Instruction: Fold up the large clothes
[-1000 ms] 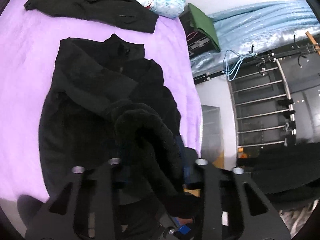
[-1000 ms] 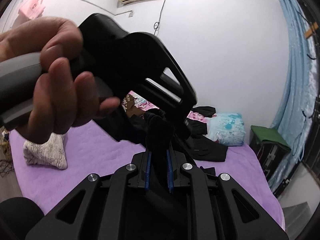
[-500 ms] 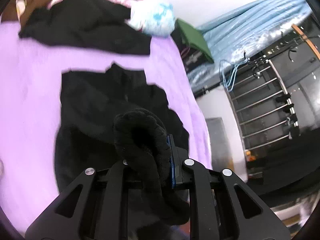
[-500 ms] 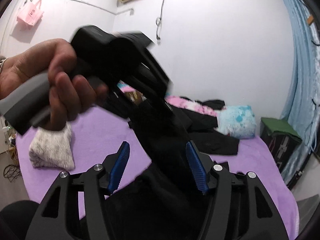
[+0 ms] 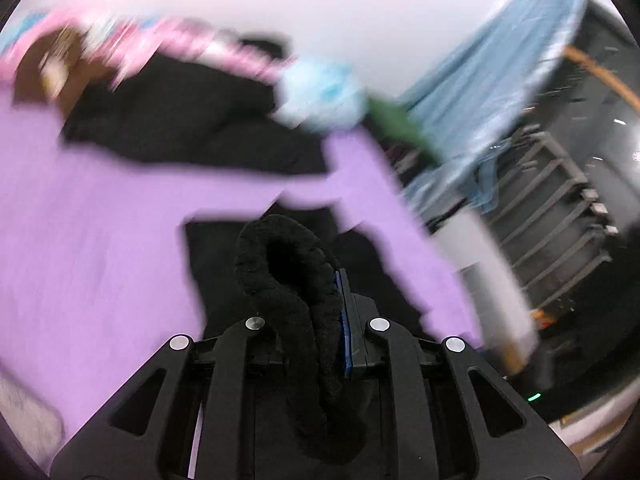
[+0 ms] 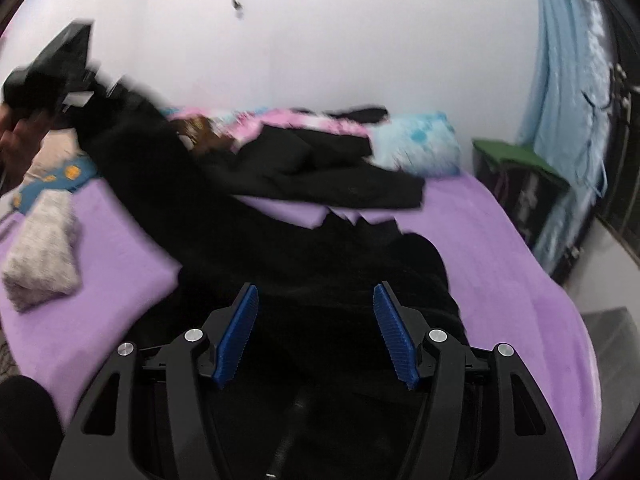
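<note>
- The thick black fleece garment (image 6: pixel 320 264) lies spread on the bed's purple sheet (image 6: pixel 500 240), one sleeve stretched up to your left gripper (image 5: pixel 308 276).
- Your left gripper is pinching that fuzzy rolled sleeve edge (image 5: pixel 280 264).
- Your right gripper (image 6: pixel 316 320) stands spread above the fleece, nothing between its blue pads (image 6: pixel 236 332).

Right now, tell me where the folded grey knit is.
In the right wrist view the folded grey knit lies at the far left on the purple bedspread, left of the black garment and just below a blue patterned pillow.
</note>
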A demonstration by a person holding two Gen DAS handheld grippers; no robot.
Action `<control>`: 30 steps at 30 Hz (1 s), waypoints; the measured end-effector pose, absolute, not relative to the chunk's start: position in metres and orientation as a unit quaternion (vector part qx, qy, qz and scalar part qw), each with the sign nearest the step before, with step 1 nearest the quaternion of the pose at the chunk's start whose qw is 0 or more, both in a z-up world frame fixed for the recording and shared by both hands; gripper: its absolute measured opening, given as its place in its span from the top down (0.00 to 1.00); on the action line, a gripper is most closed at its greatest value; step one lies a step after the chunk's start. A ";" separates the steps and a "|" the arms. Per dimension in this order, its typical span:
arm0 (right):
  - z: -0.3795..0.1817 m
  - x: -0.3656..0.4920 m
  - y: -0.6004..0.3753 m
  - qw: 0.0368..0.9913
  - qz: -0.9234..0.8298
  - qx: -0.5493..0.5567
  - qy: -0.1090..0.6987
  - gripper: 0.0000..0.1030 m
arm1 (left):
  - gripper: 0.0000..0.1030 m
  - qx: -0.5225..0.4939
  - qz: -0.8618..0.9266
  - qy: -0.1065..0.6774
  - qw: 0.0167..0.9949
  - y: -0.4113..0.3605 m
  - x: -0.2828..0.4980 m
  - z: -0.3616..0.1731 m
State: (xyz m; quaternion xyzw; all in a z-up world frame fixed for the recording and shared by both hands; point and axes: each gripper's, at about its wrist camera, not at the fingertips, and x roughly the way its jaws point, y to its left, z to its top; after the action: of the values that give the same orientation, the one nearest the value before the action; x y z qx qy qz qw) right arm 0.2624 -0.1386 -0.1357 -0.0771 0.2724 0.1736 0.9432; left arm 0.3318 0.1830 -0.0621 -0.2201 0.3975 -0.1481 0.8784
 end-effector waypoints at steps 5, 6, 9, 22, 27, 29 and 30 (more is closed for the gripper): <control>-0.182 0.301 -0.150 0.925 0.125 -0.167 0.317 0.35 | 0.84 -0.221 -0.119 0.435 0.865 0.194 0.332 -0.134; -0.188 0.307 -0.151 0.921 0.123 -0.179 0.323 0.35 | 0.84 -0.235 -0.120 0.431 0.863 0.197 0.331 -0.138; -0.203 0.324 -0.164 0.910 0.126 -0.205 0.339 0.35 | 0.84 -0.252 -0.125 0.411 0.867 0.205 0.327 -0.138; -0.230 0.371 -0.171 0.899 0.102 -0.262 0.336 0.38 | 0.84 -0.230 -0.174 0.384 0.877 0.183 0.311 -0.100; -0.226 0.390 -0.181 0.908 0.075 -0.231 0.341 0.76 | 0.84 -0.223 -0.187 0.374 0.880 0.180 0.307 -0.091; -0.218 0.389 -0.188 0.914 0.060 -0.233 0.328 0.83 | 0.84 -0.219 -0.186 0.372 0.883 0.180 0.308 -0.090; -0.215 0.388 -0.191 0.916 0.051 -0.234 0.320 0.84 | 0.84 -0.216 -0.184 0.371 0.884 0.179 0.310 -0.090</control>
State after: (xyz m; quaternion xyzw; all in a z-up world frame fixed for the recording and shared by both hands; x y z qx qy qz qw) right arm 0.3880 -0.1912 -0.2147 -0.2340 0.3205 0.0509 0.9165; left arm 0.3098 0.1792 -0.0895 -0.2164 0.3709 -0.1842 0.8841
